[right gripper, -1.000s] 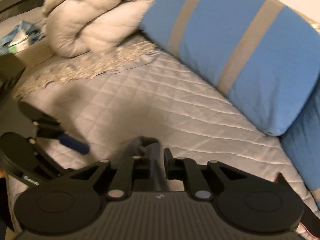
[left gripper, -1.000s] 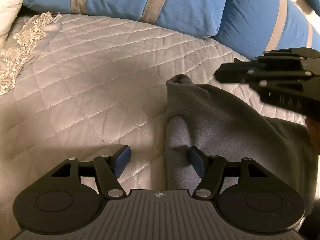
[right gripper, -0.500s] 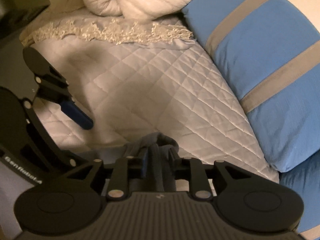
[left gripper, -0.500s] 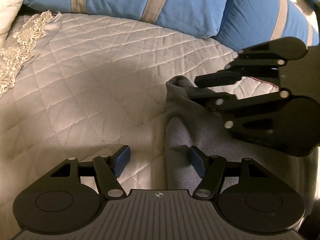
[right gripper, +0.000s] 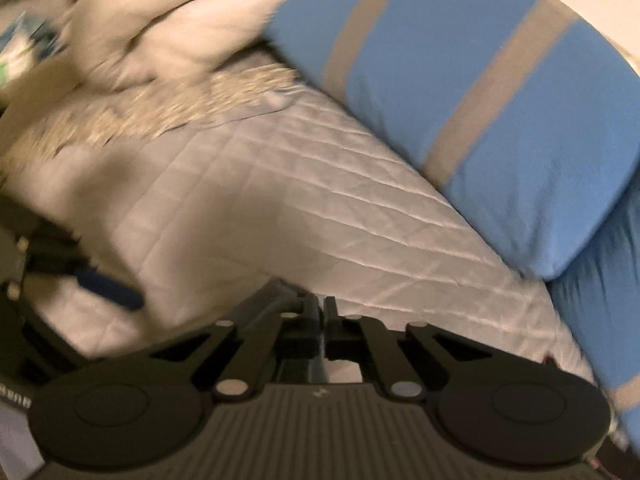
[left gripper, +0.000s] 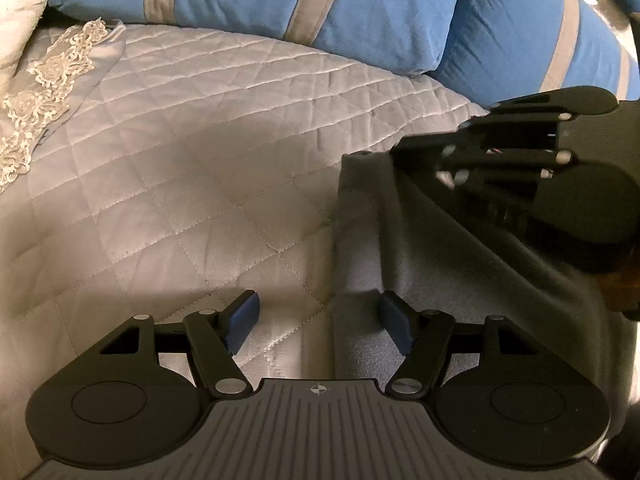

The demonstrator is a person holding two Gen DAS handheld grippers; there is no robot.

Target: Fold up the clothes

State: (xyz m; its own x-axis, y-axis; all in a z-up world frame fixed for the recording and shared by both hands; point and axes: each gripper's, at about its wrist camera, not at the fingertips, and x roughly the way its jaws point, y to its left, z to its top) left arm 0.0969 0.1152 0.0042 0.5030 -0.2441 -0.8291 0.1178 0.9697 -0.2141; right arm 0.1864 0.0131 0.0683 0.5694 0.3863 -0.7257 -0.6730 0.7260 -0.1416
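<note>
Right gripper (right gripper: 320,312) pinches the far corner of the grey garment (left gripper: 420,248) on the quilted bedspread (left gripper: 200,168), left gripper (left gripper: 320,316) spread wide over its near edge.

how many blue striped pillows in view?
2. One blue pillow lies along the back of the quilted bedspread; the second pillow sits to its right, partly cut off. More may lie out of frame.

Pale grey quilted bedspread (left gripper: 192,184) under warm, dim light. Blue pillows with grey stripes (left gripper: 304,4) behind; lace-edged cloth (left gripper: 44,92) and rumpled white duvet (right gripper: 168,28) at left
</note>
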